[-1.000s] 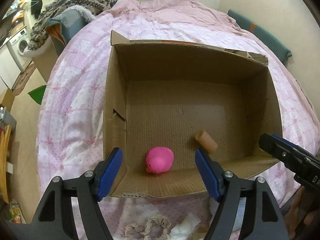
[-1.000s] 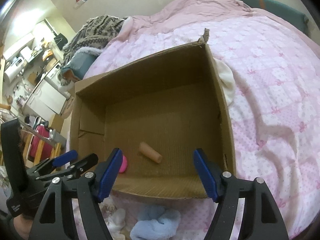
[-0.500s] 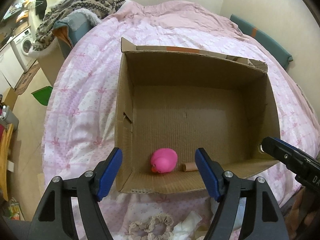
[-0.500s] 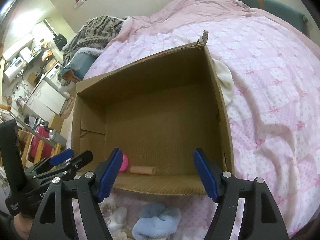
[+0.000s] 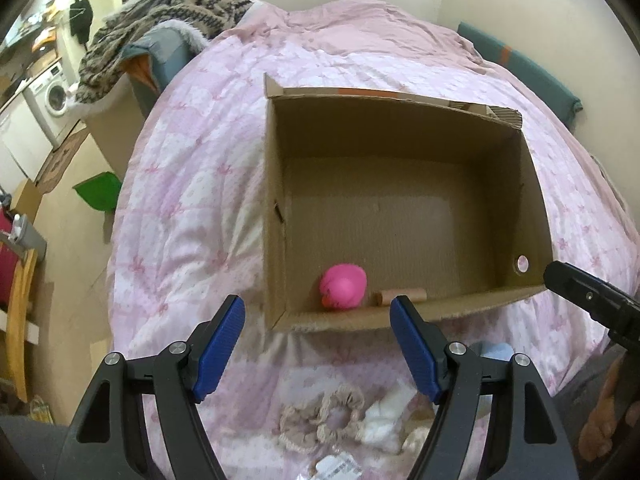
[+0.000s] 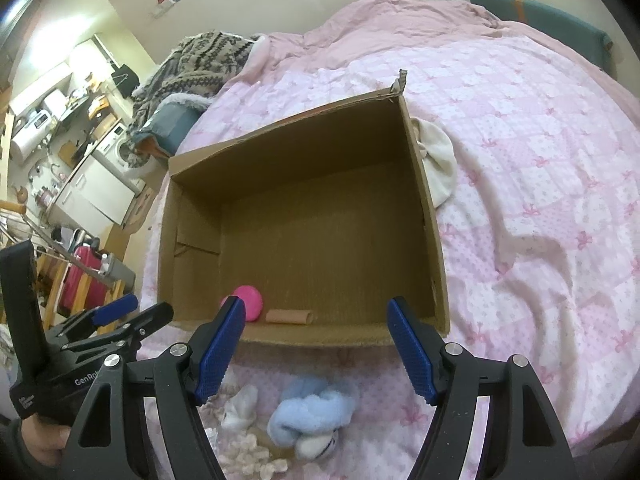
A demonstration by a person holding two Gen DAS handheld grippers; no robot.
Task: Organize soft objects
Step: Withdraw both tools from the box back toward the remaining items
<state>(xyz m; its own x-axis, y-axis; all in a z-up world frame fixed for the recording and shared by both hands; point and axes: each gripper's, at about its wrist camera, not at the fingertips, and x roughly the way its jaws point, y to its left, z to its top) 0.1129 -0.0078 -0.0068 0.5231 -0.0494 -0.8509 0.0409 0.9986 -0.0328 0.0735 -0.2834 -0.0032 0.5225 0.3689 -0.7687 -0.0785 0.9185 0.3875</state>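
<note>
Cardboard box (image 5: 404, 216) on pink bed (image 6: 540, 168), ahead of both tongs; pink toy (image 5: 344, 286) and tan roll (image 5: 400, 294) already inside at near wall. Left tongs (image 5: 318, 346) spread wide, empty. Right tongs (image 6: 316, 346) spread wide, empty. Remaining soft things lie on bed below tongs: blue plush (image 6: 310, 416) under right pair, beige scrunchie (image 5: 322, 416) under left. Advice: drop straight onto one item, straddle bulk centrally, pinch deep, lift clear of box rim before release.

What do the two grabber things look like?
Both are alike: the left gripper and right gripper have black triangular frames with cut-out holes, silver bolts and blue ribbed pads. White lettering marks the left gripper's black handle in the right wrist view. A dark sleeve shows there.
</note>
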